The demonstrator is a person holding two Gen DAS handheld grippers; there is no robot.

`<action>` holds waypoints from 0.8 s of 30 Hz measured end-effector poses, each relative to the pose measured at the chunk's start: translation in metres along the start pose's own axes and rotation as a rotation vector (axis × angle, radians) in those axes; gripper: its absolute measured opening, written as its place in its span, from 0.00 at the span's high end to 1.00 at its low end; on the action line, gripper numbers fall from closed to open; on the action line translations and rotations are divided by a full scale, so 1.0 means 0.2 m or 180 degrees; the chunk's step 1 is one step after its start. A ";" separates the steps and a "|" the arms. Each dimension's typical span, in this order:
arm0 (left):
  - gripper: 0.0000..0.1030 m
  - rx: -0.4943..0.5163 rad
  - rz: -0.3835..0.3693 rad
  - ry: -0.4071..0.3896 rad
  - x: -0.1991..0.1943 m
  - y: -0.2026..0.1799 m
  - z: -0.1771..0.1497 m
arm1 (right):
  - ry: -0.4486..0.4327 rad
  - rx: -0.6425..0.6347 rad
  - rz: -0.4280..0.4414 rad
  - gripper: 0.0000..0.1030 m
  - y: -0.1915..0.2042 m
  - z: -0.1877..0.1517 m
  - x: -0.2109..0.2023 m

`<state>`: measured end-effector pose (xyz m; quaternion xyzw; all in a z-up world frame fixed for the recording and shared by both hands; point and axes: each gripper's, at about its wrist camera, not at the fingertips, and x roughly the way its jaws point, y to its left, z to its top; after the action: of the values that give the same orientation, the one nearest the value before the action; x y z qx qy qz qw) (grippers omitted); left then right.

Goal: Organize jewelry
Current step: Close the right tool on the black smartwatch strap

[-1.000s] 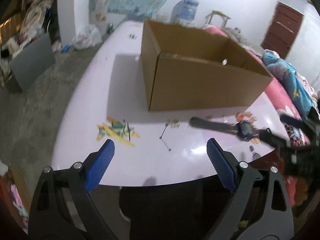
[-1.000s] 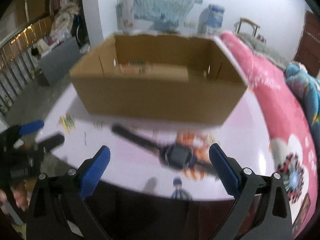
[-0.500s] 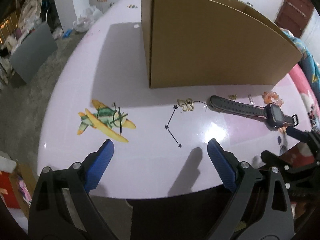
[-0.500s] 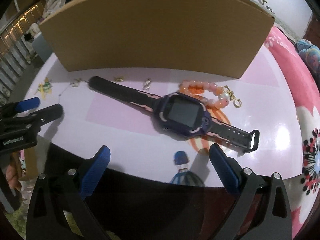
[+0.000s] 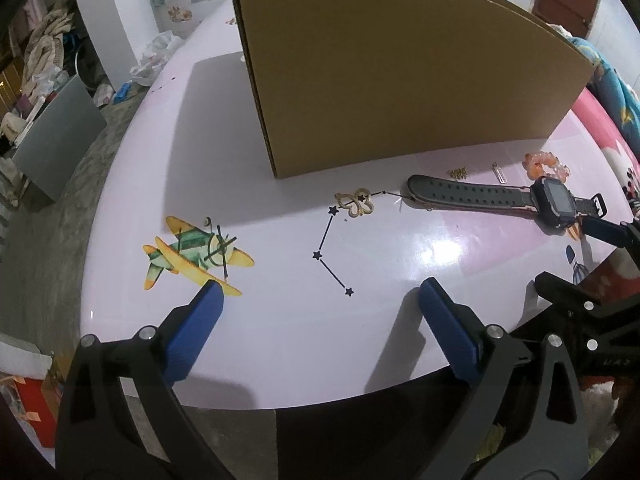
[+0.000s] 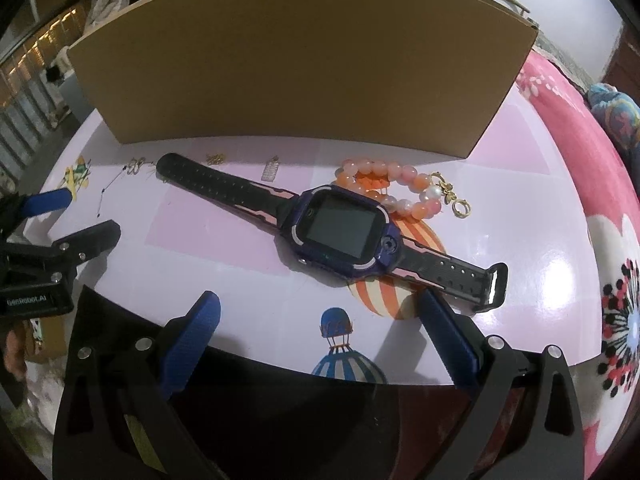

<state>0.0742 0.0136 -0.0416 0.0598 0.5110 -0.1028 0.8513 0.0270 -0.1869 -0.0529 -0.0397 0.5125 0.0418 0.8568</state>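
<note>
A dark watch (image 6: 344,228) with a purple case lies flat on the pale round table (image 5: 280,340), just beyond my right gripper (image 6: 320,302), which is open and empty. Behind the watch rests a peach bead bracelet (image 6: 394,184) with a gold clasp. A gold butterfly pendant (image 5: 355,202) lies in front of my left gripper (image 5: 320,292); its jaws are opening with nothing between them. A small gold chain (image 6: 215,158) and a silver charm (image 6: 271,170) sit near the cardboard box (image 5: 400,80). In the left wrist view the watch (image 5: 500,196) shows at right.
The tall box wall blocks the far side of the table. The table's front edge runs just under both grippers, which hang side by side. Pink floral bedding (image 6: 580,160) lies to the right, a grey bin (image 5: 56,136) on the floor to the left.
Both grippers have sunk toward the table and tipped downward; the box and jewelry now look larger and sharper. Nothing on the table has moved.
</note>
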 end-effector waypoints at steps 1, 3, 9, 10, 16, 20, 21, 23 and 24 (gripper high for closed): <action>0.08 -0.0005 -0.0002 0.0014 0.00 0.00 0.00 | -0.0011 -0.0017 0.0014 0.06 -0.02 -0.01 0.00; 0.08 -0.0004 0.0005 0.0040 0.00 0.00 0.00 | -0.0042 -0.0064 0.0045 0.06 -0.03 -0.03 -0.01; 0.08 -0.0013 0.0022 0.0057 0.02 0.01 0.02 | -0.0112 0.0015 0.0278 0.06 -0.08 -0.05 -0.04; 0.08 -0.0010 0.0027 0.0049 0.02 0.01 0.02 | -0.0098 0.0075 0.0360 0.06 -0.10 -0.05 -0.05; 0.08 -0.0079 -0.0045 -0.0171 -0.06 0.01 -0.01 | -0.0315 0.0252 0.0509 0.06 -0.19 -0.07 -0.19; 0.08 -0.0073 -0.0305 -0.0502 -0.19 0.00 -0.01 | -0.0419 0.0343 0.0597 0.06 -0.29 -0.09 -0.26; 0.08 -0.0080 -0.0388 -0.0556 -0.21 -0.01 0.00 | -0.0428 0.0358 0.0584 0.06 -0.31 -0.09 -0.26; 0.08 -0.0089 -0.0561 -0.0637 -0.23 -0.01 0.01 | -0.0431 0.0400 0.0516 0.06 -0.35 -0.07 -0.26; 0.08 -0.0084 -0.0657 -0.0672 -0.24 -0.02 0.02 | -0.0433 0.0431 0.0500 0.07 -0.36 -0.06 -0.25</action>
<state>0.0547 0.0140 0.0023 -0.0155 0.4233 -0.1888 0.8859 0.0004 -0.2616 -0.0127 0.0615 0.4564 0.0767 0.8844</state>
